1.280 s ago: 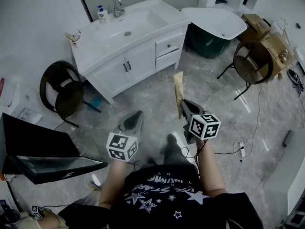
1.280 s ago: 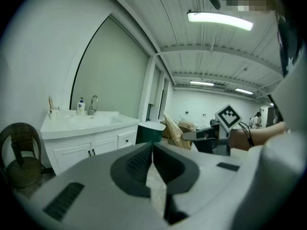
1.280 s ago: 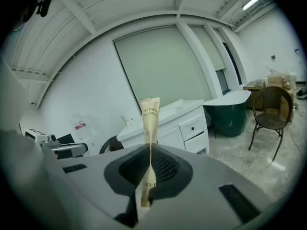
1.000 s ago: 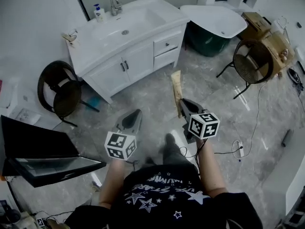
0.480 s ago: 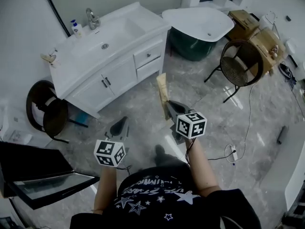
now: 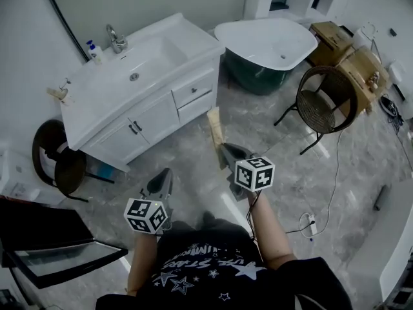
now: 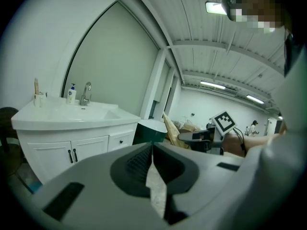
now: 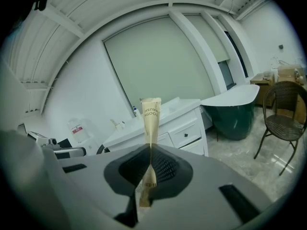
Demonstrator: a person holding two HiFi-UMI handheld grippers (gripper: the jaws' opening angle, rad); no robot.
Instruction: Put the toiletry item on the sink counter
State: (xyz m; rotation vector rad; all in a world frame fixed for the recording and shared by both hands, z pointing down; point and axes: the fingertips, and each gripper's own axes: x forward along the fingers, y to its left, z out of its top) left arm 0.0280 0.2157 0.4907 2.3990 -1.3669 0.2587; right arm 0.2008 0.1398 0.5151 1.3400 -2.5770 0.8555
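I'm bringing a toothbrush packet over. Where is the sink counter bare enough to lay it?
Bare: the right end of the counter, between the basin and the right edge; also the stretch left of the basin, up to the holder at the corner. Crowded: behind the basin, where faucet and soap bottle stand.

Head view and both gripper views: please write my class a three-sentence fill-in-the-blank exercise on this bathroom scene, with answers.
The right gripper is shut on a tan packet labelled ____.
The left gripper is shut and holds ____.
On the sink counter, the soap bottle stands beside the ____.
Missing words: toothbrush; nothing; faucet.
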